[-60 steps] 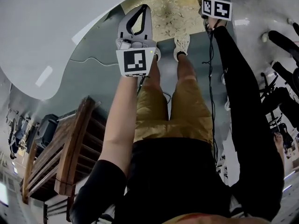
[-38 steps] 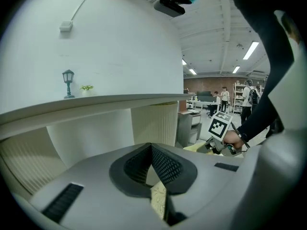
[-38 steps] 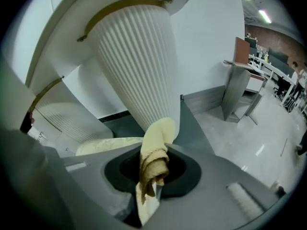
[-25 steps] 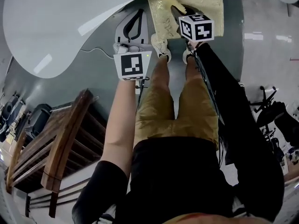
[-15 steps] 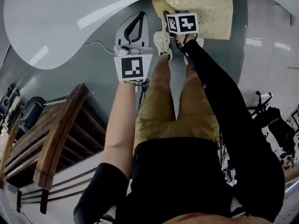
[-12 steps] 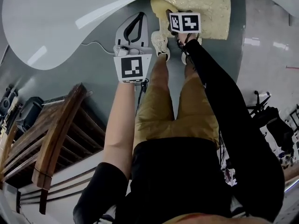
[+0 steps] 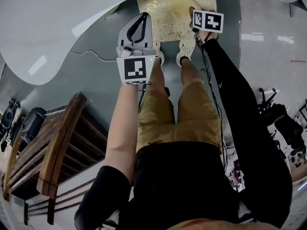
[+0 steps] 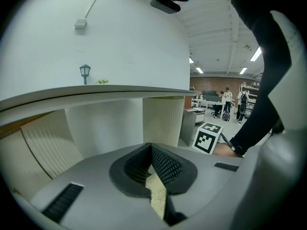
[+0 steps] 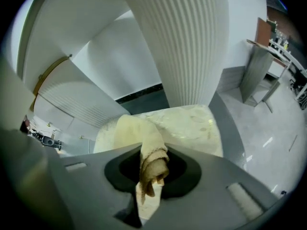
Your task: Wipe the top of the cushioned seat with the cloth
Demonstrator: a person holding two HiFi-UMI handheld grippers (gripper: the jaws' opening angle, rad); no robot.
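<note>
Shift: half a second ago the right gripper (image 9: 152,161) stood over the left half of the cushioned seat (image 7: 169,11). Its marker cube now sits by the seat's right near corner. The left gripper (image 7: 145,17) hangs where it did, by the person's left shoe (image 7: 158,56).
Left gripper: its jaws are closed on each other with nothing between them. Only a pale sliver of seat shows through the slit in the left gripper view. It is just off the seat's left near corner and I cannot tell whether it touches it.
Seat: a pale yellow patterned pad, low on the floor in front of the person's shoes, its long axis running left to right in the head view. A white ribbed pedestal (image 9: 177,42) rises just behind it.
Cloth: the cloth (image 9: 130,128) is bunched and pinched at one end, and the rest drapes forward and lies on the seat top. In the right gripper view it covers the left part, with bare patterned pad to its right.
Right gripper: clamped tight on the cloth's gathered end and held low over the seat. It is the only gripper over the seat.
Coming stroke: judged from this, most of the top lies to the left of the cube in the head view. The next pass likely runs back leftward along the long axis, with the cloth trailing flat.
</note>
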